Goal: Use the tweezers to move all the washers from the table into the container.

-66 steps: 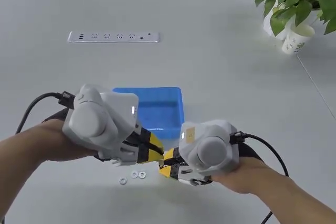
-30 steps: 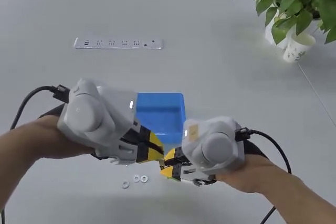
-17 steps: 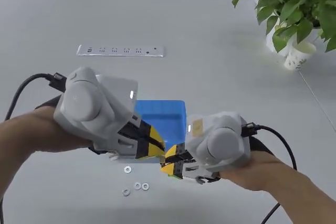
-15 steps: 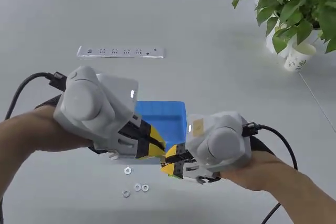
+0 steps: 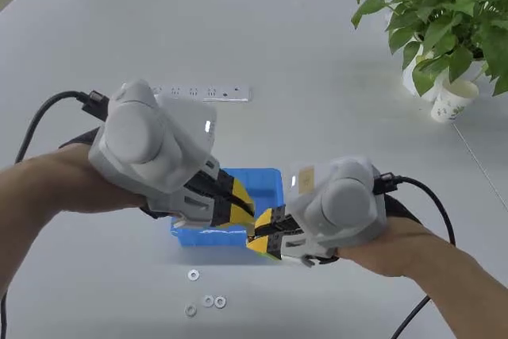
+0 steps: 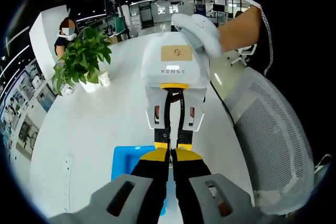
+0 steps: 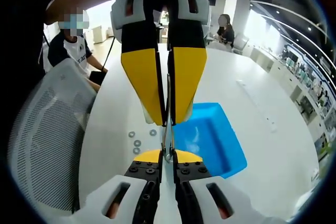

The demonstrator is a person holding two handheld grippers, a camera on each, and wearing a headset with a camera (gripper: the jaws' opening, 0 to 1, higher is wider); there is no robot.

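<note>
- Step in hand, by my judgement: carrying between a pick and a drop. The left claw (image 5: 238, 206) and the right claw (image 5: 264, 240) meet tip to tip above the near side of the blue container (image 5: 266, 184).
- In the right gripper view, both are closed on the thin metal tweezers (image 7: 167, 114). I cannot tell if the tips carry a washer.
- Four washers (image 5: 208, 301) lie flat on the counter (image 5: 317, 101), just in front of the container; two of them are touching.
- Next move probably calls for lowering the tweezers tips to one washer with fine aim, because they are thin and flat.
- Counter is pale grey and smooth, with a power strip (image 5: 198, 93) and a plant (image 5: 444, 13) in a white pot (image 5: 454, 101). Behind it is an office with a mesh chair (image 7: 47, 129) and people.
</note>
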